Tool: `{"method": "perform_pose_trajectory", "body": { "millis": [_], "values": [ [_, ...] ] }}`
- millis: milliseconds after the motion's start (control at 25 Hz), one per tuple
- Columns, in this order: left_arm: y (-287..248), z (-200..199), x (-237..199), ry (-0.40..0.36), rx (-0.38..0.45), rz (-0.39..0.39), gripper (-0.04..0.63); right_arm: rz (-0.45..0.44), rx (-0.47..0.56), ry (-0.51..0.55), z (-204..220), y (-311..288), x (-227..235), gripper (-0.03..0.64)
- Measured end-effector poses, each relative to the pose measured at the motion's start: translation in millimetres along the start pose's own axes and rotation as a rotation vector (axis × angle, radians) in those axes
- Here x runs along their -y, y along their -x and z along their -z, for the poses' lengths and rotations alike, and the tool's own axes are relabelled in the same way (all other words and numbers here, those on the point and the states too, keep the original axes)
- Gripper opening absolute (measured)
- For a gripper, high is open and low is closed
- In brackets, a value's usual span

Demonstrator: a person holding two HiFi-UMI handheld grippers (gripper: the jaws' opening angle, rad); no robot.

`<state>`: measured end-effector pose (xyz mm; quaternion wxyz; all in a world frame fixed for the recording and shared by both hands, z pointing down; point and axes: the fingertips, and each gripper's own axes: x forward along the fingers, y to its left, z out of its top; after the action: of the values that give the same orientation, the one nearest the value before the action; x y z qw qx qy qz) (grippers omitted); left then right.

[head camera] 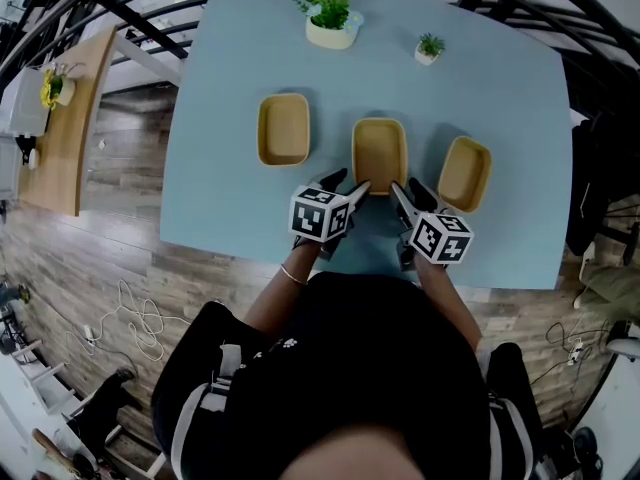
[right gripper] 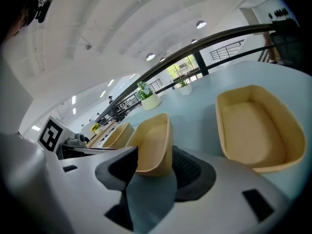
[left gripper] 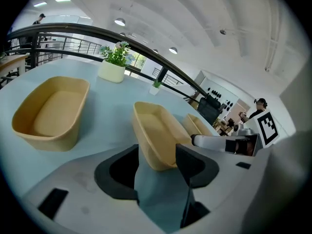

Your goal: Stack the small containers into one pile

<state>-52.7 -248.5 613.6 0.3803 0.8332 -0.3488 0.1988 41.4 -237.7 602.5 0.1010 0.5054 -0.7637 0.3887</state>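
Three containers [head camera: 284,128], plants [head camera: 330,16] beyond, left tongs [head camera: 348,182] and right tongs [head camera: 405,188] spread at middle container [head camera: 380,153]'s near end.

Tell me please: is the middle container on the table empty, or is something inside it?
Empty. The middle container shows only its bare tan floor in the head view and in both gripper views.

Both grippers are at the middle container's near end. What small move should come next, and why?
Probably shut the right gripper on the middle container at its near rim: the open jaws straddle that end, and no container is stacked yet.
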Motion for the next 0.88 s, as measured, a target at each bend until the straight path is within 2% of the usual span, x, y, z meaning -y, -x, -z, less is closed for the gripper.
{"method": "perform_pose_trajectory", "body": {
  "millis": [280,880],
  "values": [
    [-2.5,-0.2,9.1,0.021,0.0,0.058,0.215,-0.022,-0.001,0.044,2.8,-5.0,-16.0,0.199],
    [18.6,-8.0,7.1,-0.041,0.036,0.073,0.215,0.006,0.049,0.095,0.0,0.0,-37.3,0.181]
  ]
}}
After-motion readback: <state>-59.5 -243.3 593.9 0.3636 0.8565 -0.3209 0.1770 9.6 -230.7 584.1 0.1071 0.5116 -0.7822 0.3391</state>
